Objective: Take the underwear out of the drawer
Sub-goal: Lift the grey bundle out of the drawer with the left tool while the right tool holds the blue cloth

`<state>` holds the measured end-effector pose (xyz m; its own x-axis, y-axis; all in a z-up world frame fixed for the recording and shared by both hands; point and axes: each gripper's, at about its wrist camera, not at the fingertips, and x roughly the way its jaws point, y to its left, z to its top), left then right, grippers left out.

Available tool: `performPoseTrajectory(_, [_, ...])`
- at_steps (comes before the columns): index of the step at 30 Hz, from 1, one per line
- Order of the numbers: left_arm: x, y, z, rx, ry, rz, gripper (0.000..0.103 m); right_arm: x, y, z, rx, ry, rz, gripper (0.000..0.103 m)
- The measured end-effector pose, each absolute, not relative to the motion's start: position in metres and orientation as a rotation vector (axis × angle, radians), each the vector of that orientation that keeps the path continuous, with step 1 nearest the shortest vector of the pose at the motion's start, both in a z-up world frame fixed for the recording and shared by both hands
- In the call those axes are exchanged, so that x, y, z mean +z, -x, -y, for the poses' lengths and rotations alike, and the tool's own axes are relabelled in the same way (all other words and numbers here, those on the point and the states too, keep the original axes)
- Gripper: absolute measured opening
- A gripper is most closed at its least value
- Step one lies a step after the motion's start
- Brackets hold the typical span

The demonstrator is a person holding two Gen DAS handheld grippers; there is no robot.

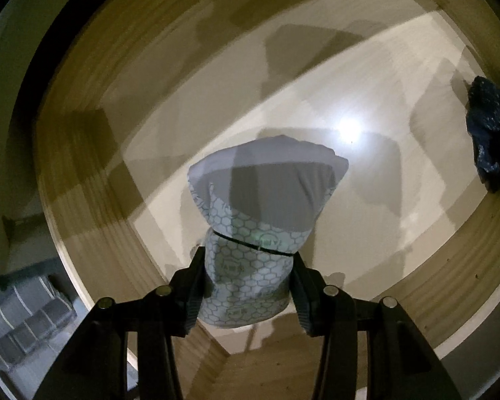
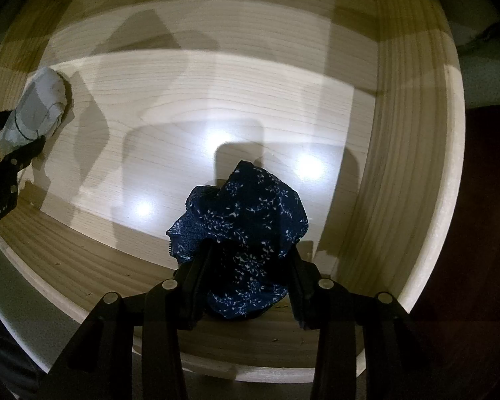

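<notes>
Left gripper (image 1: 248, 286) is clamped on a rolled grey underwear bundle (image 1: 263, 220) with a honeycomb print, held over the floor of the wooden drawer (image 1: 366, 106). Right gripper (image 2: 246, 283) is clamped on crumpled navy floral underwear (image 2: 246, 230), above the drawer's near right corner.

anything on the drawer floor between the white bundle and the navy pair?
Nothing. In the right wrist view, only bare wood with shadows and light glare lies between the white underwear in the left gripper and the navy underwear in the right gripper.
</notes>
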<state>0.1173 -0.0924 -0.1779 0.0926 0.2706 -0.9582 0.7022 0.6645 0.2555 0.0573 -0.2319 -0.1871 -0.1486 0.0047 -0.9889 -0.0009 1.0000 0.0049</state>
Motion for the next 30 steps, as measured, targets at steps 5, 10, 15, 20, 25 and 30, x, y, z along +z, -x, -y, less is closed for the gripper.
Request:
performPoseTrajectory(5, [-0.174, -0.128, 0.093, -0.346, -0.767, -1.549, 0.047, -0.187, -0.057, 0.232, 0.004, -0.003, -1.72, 0.037])
performPoseTrajectory(10, [-0.175, -0.138, 0.095, -0.291, -0.671, -1.62, 0.047, -0.186, -0.057, 0.232, 0.003, -0.004, -1.72, 0.037])
performPoseTrajectory(15, [-0.176, -0.145, 0.099, -0.251, -0.584, -1.686, 0.047, -0.186, -0.057, 0.232, 0.003, -0.004, -1.72, 0.037])
performPoseTrajectory(20, [-0.177, -0.157, 0.102, -0.241, -0.431, -1.782, 0.047, -0.186, -0.056, 0.232, 0.006, -0.008, -1.718, 0.038])
performPoseTrajectory(25, [-0.176, -0.168, 0.106, -0.242, -0.393, -1.786, 0.049, -0.186, -0.056, 0.232, 0.006, -0.008, -1.718, 0.038])
performPoseTrajectory(30, [-0.161, -0.172, 0.114, -0.258, -0.425, -1.725, 0.056, -0.185, -0.056, 0.232, 0.006, -0.008, -1.718, 0.038])
